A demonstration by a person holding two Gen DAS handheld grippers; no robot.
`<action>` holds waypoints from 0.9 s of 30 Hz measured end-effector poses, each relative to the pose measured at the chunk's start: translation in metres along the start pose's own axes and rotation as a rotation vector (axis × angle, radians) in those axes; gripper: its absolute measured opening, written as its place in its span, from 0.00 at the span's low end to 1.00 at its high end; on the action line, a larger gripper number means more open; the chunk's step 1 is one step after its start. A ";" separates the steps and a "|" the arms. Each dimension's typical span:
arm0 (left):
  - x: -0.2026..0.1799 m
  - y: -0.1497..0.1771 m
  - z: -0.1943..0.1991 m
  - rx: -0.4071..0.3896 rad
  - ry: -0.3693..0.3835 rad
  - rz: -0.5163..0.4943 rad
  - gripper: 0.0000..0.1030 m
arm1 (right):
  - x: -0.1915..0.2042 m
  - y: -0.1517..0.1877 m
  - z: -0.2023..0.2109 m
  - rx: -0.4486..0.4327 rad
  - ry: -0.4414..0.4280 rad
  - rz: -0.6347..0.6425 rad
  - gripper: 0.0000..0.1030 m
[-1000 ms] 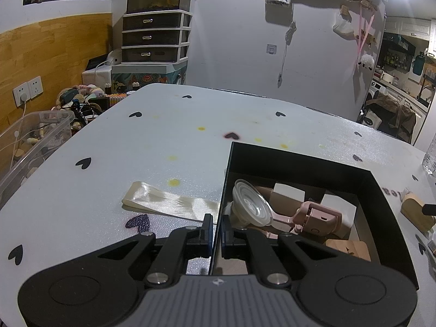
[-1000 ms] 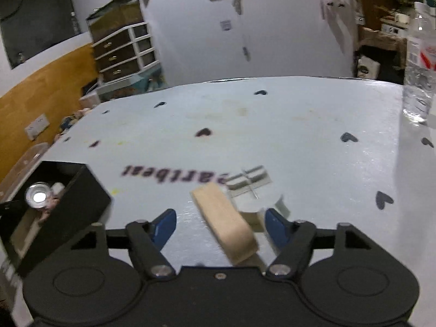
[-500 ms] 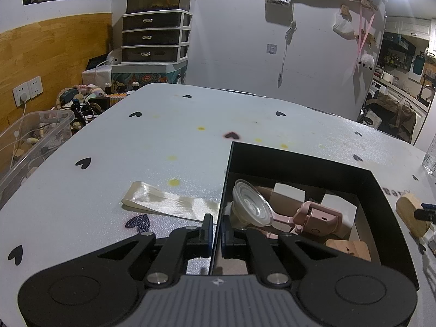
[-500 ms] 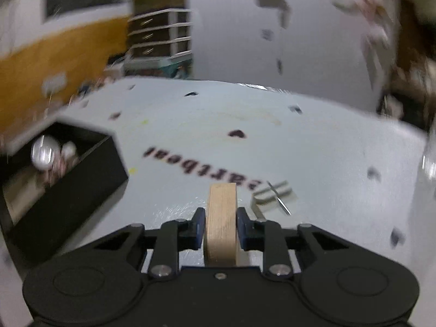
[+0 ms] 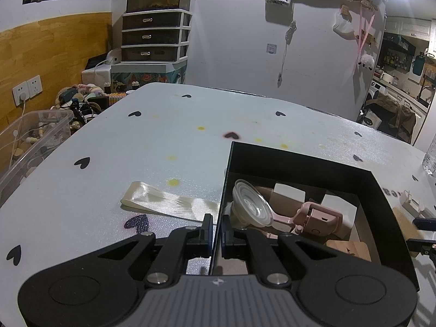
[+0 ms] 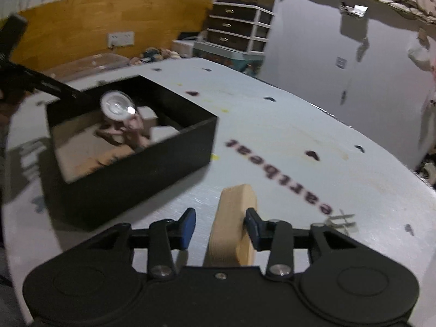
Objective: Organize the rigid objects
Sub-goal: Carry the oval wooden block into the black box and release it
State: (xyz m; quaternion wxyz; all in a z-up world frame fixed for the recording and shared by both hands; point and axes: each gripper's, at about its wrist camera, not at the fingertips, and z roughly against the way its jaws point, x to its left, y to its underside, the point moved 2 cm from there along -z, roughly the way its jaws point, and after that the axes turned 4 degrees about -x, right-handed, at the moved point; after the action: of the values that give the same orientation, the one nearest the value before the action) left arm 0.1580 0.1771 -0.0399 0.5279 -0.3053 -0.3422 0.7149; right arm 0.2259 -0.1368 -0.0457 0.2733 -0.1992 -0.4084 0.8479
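Note:
A black open box [image 5: 299,160] stands on the white table; it also shows in the right wrist view [image 6: 163,152]. It holds a clear suction cup [image 5: 250,204], a pink gadget [image 5: 318,220], white blocks [image 5: 288,193] and a wooden piece [image 5: 351,248]. My left gripper [image 5: 216,231] is shut on the box's left wall at its near corner. My right gripper [image 6: 220,223] has its jaws apart around a wooden block [image 6: 234,231]; the right pad touches the block and a gap shows at the left pad. The block sits to the right of the box.
A cream ribbon [image 5: 169,201] lies left of the box. A small white clip [image 6: 342,220] lies right of the block, also in the left wrist view [image 5: 411,204]. A clear bin [image 5: 32,141] sits off the table's left edge. A glass [image 5: 430,158] stands far right.
My right gripper swung left toward the box with the wooden block. Its jaws, shut on the block half a second ago, have opened. The left gripper has not moved.

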 end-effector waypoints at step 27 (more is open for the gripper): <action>0.001 -0.001 -0.003 0.004 0.038 0.027 0.05 | -0.013 -0.041 -0.005 -0.030 -0.072 -0.157 0.39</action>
State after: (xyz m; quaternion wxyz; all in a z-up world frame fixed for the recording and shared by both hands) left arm 0.1608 0.1784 -0.0411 0.5251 -0.3223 -0.3265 0.7168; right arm 0.2508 -0.1208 -0.0146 0.3209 -0.1399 -0.4452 0.8242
